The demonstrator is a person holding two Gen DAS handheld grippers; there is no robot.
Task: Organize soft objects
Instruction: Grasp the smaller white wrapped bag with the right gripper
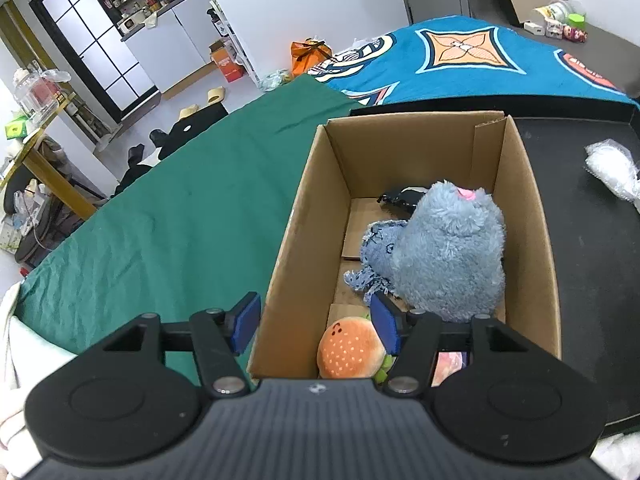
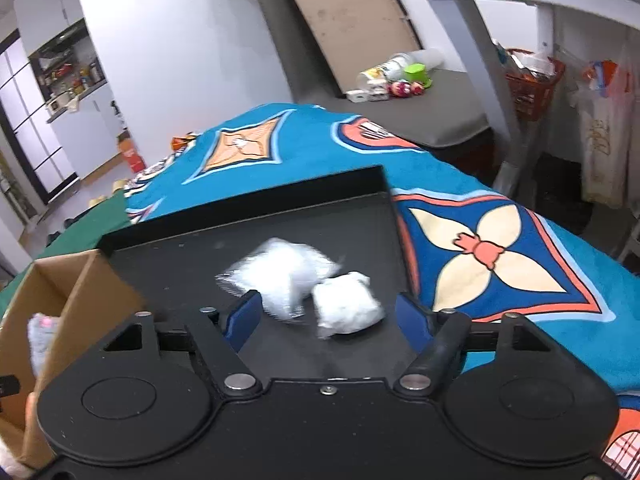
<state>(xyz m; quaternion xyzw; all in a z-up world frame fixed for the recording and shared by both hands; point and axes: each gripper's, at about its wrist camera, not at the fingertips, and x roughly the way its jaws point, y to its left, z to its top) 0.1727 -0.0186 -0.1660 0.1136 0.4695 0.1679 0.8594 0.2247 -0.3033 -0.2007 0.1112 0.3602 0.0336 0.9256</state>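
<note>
A cardboard box (image 1: 316, 216) holds a fluffy grey-blue plush (image 1: 448, 248), a blue fabric octopus toy (image 1: 376, 256), an orange burger plush (image 1: 350, 350) and a small black item (image 1: 400, 196) at the back. My left gripper (image 1: 316, 322) is open over the box's near left corner. One finger is outside the wall and the other is inside, beside the burger plush. Two white soft packets (image 2: 280, 276) (image 2: 346, 306) lie on a black tray (image 2: 248, 216). My right gripper (image 2: 328, 320) is open just before them, touching neither. The box (image 2: 92, 292) sits at the tray's left.
The box and tray rest on a surface covered by a green cloth (image 1: 160, 208) and a blue patterned blanket (image 2: 500, 240). One white packet (image 1: 612, 168) shows at the right of the left wrist view. Small items (image 2: 384, 80) lie on a grey surface beyond.
</note>
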